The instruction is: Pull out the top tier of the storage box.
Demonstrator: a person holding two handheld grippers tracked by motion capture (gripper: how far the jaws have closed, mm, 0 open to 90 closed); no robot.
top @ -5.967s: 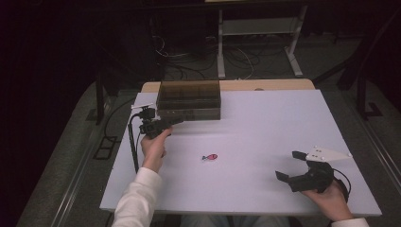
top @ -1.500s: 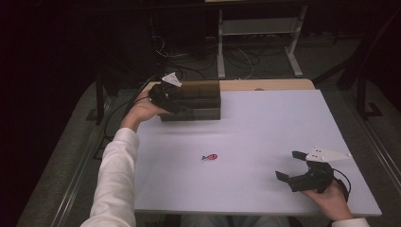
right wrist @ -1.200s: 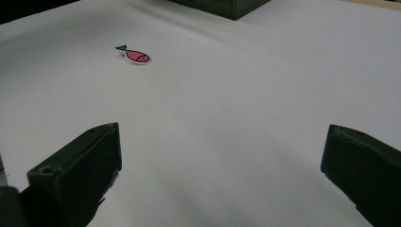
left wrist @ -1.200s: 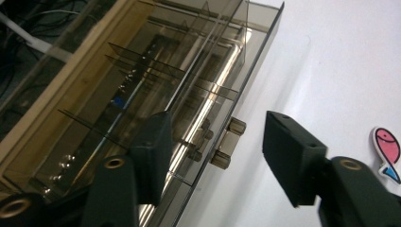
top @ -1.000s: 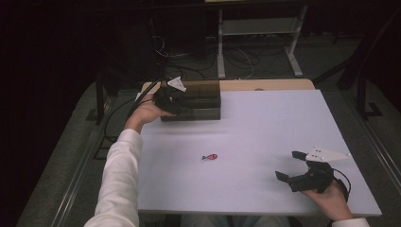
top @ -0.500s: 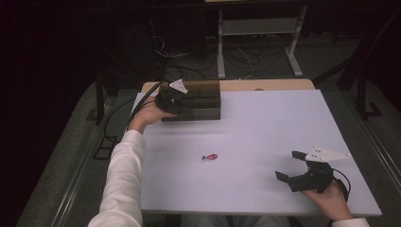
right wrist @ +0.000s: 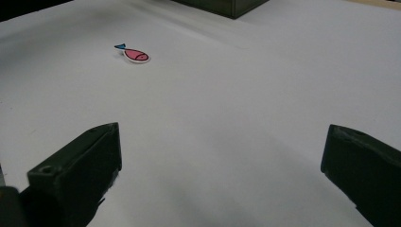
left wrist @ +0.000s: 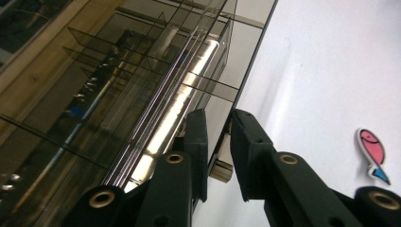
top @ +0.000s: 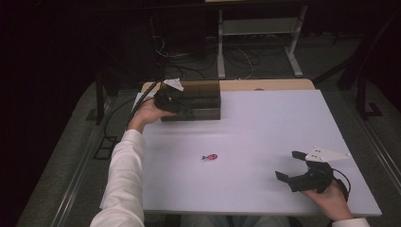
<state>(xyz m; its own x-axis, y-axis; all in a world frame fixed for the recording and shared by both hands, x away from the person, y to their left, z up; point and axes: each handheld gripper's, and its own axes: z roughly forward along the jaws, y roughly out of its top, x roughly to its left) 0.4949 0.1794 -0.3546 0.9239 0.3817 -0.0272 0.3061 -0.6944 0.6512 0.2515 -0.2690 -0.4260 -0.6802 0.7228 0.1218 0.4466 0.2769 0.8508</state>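
A smoky, see-through box (top: 198, 99) with inner dividers stands at the table's far left. My left gripper (top: 177, 101) is at its near left corner, held by a hand in a white sleeve. In the left gripper view the jaws (left wrist: 219, 127) have just been closing. They stand narrow astride the box's (left wrist: 118, 94) front edge, and a small tab (left wrist: 220, 168) there fills the gap between them. A small pink fish piece (top: 209, 157) lies flat mid-table, also seen as the fish (left wrist: 371, 153) and the fish (right wrist: 134, 55). My right gripper (top: 289, 165) rests open at the near right, nothing between its jaws (right wrist: 222, 156).
The white table top (top: 265, 127) runs wide between the fish and the box. A wooden strip (top: 265, 85) lies along the far edge. Beyond the table are a dark floor, cables and a white frame (top: 255, 28). A corner of the box (right wrist: 231, 4) shows far ahead of the right gripper.
The left hand went from the table's left side up to the box's near left corner, then stayed there with only a slight shift. The right gripper has not moved.
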